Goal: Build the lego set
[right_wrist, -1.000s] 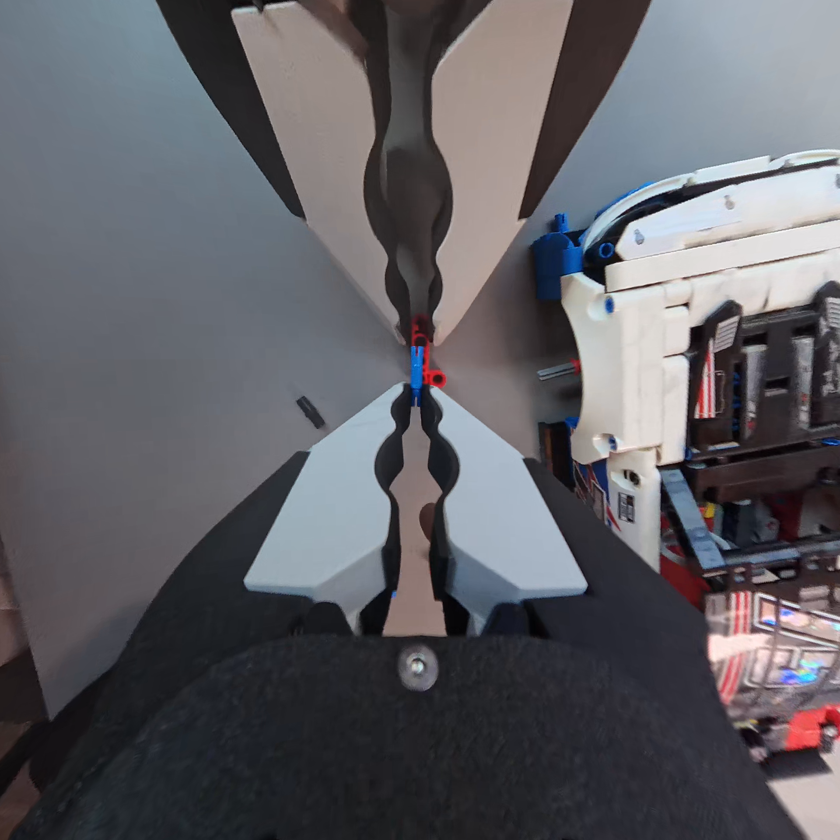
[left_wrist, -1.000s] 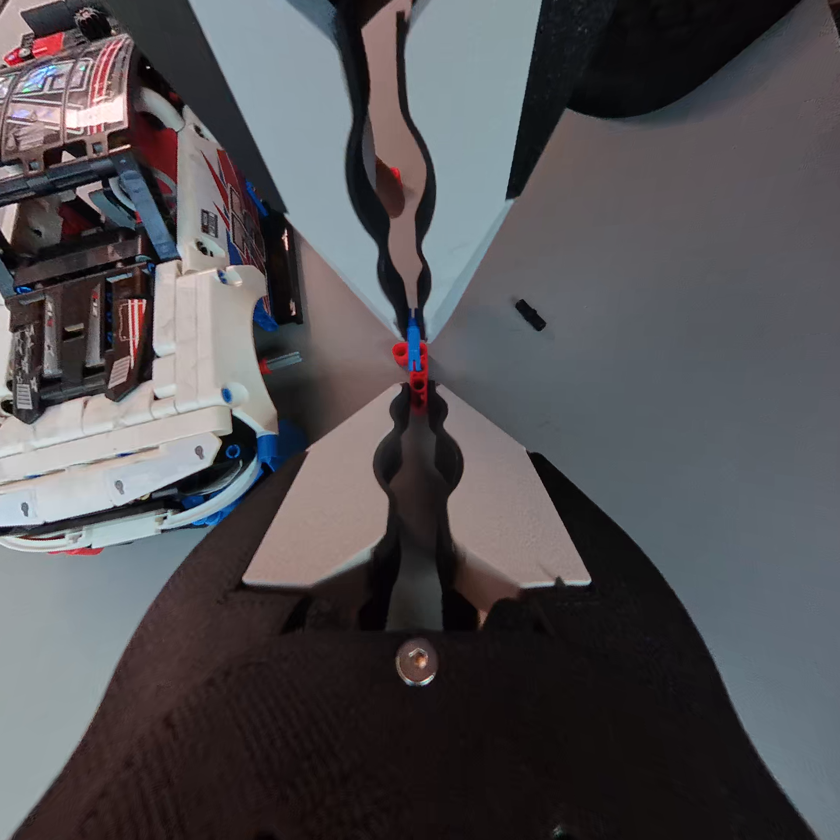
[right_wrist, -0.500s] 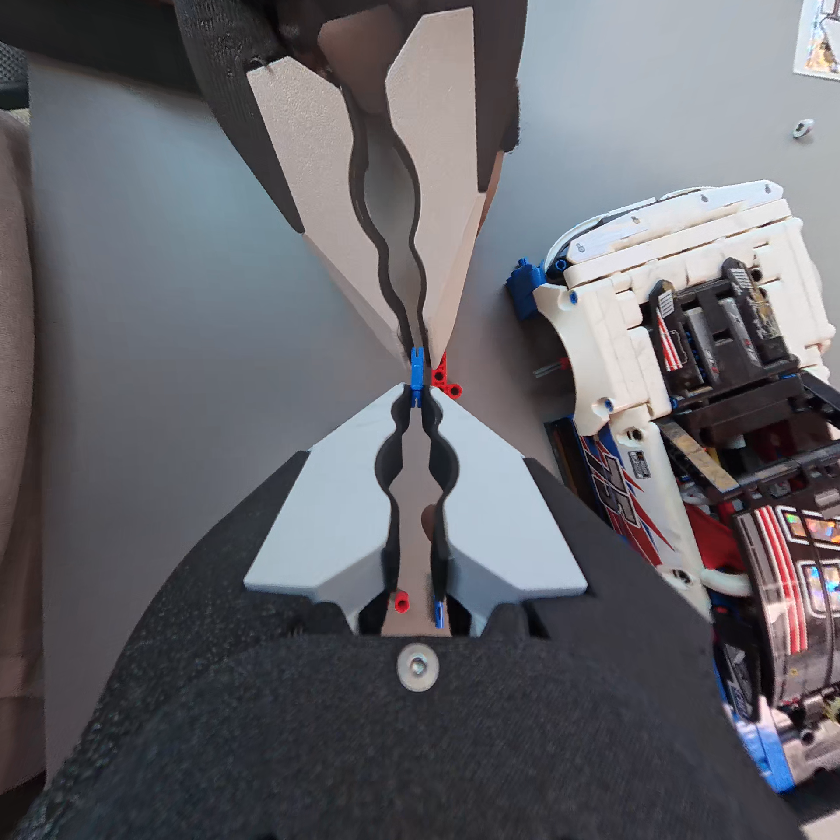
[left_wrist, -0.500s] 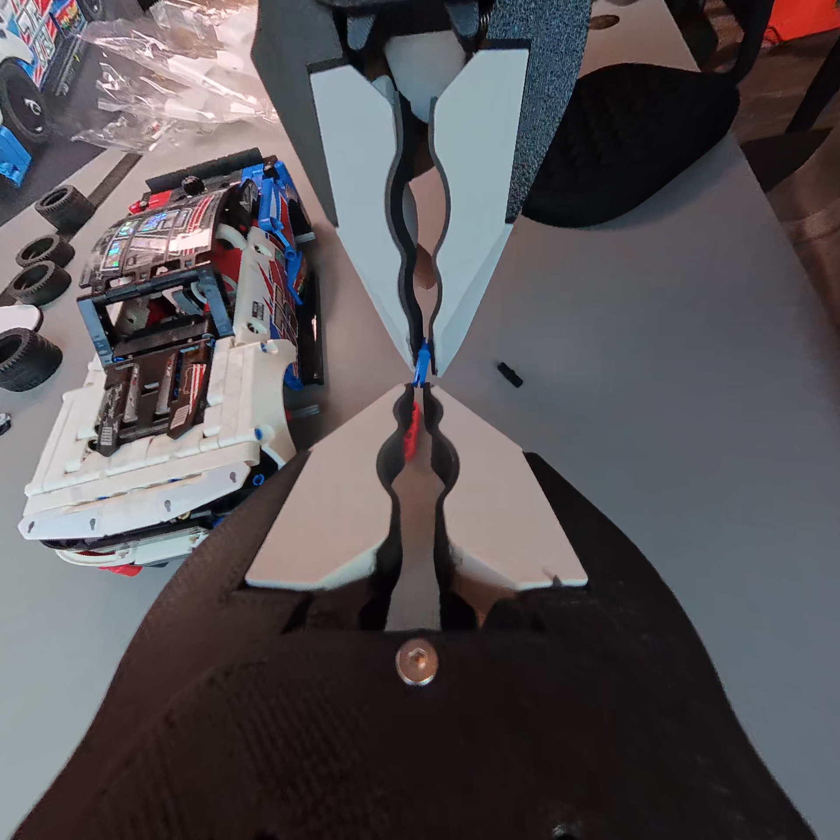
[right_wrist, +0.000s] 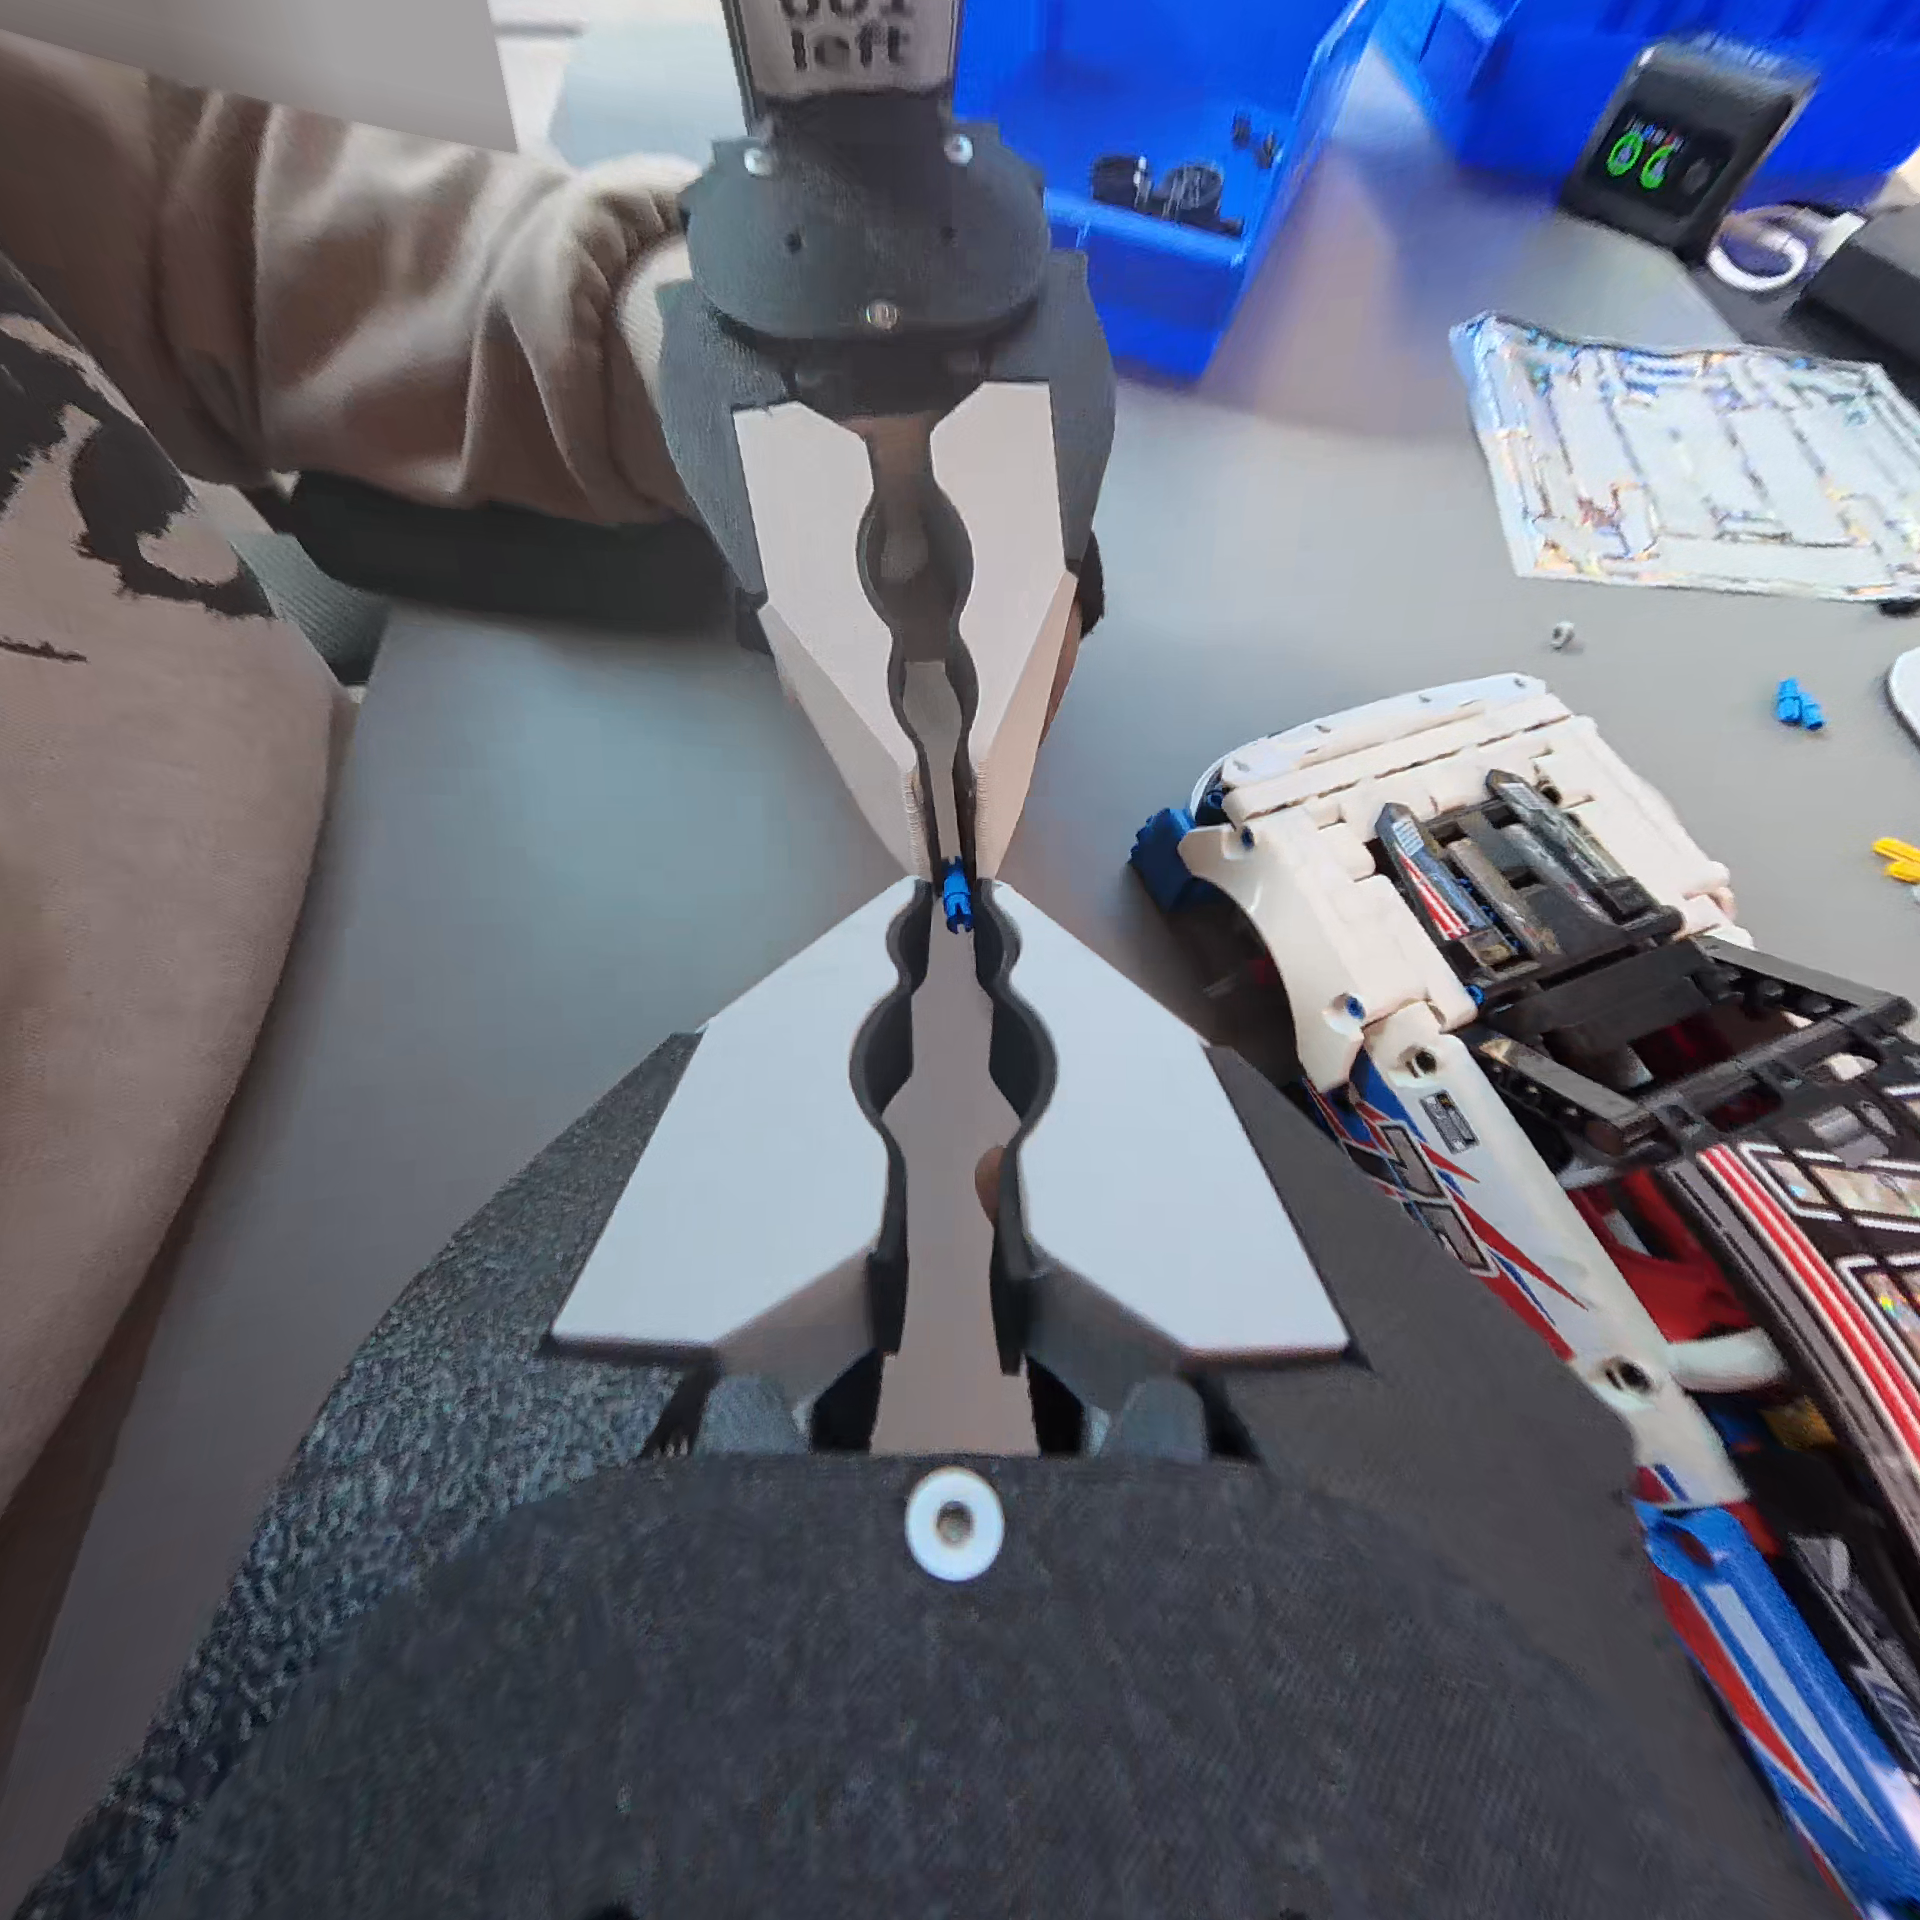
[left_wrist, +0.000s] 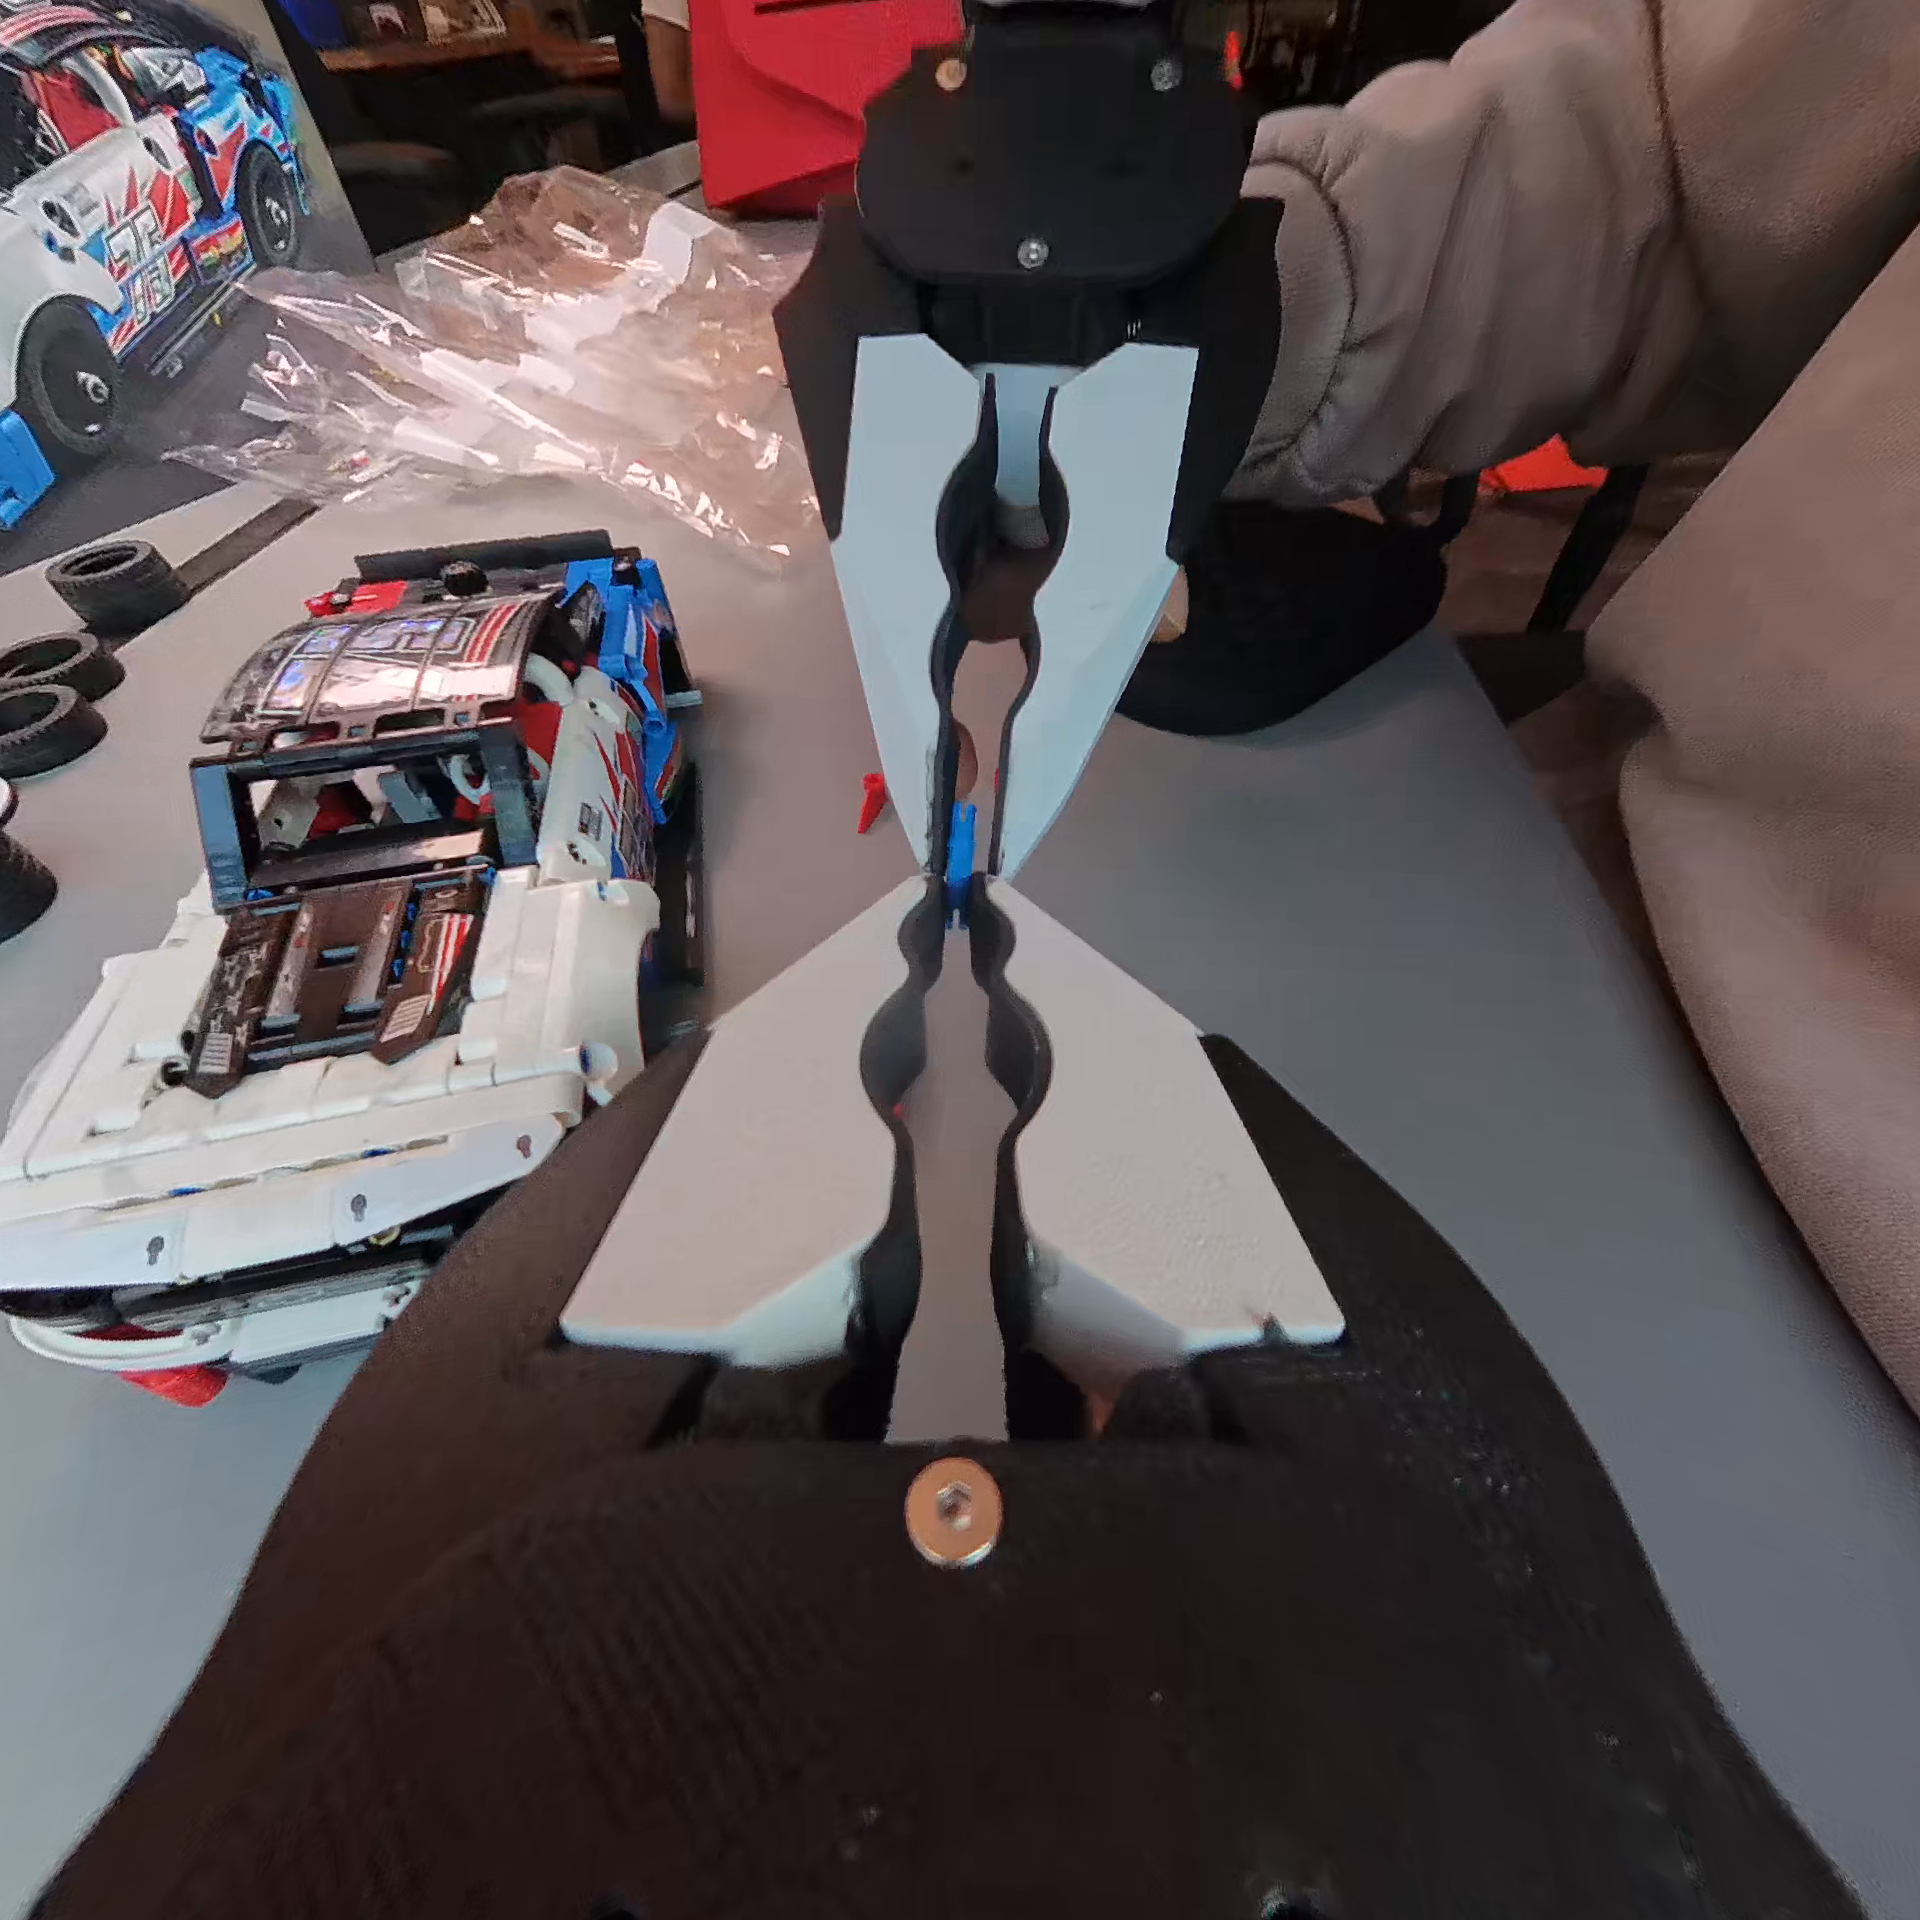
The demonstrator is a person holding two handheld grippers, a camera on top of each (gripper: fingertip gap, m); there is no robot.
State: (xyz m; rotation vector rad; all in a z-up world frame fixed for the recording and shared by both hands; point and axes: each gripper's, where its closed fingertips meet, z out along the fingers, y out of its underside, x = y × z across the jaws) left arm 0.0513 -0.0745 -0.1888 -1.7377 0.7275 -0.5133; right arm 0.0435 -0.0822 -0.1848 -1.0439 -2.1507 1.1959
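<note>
Grey surface (left_wrist: 1403, 1039), matte, evenly lit, soft glare in right wrist view. Black chair (left_wrist: 1288, 623) at far edge, dark legs on brown floor beyond. Red bin (left_wrist: 790, 114) past the surface at the back, dim room behind with dark furniture, details unclear. Propped picture of a race car (left_wrist: 125, 208) at far left. Blue bins (right_wrist: 1195, 187) along the back in right wrist view, small dark bits inside one. Black device with lit green display (right_wrist: 1673, 145) beside them, blurred. White cable loop (right_wrist: 1756, 249) just below it. Brown cloth at frame edges.
</note>
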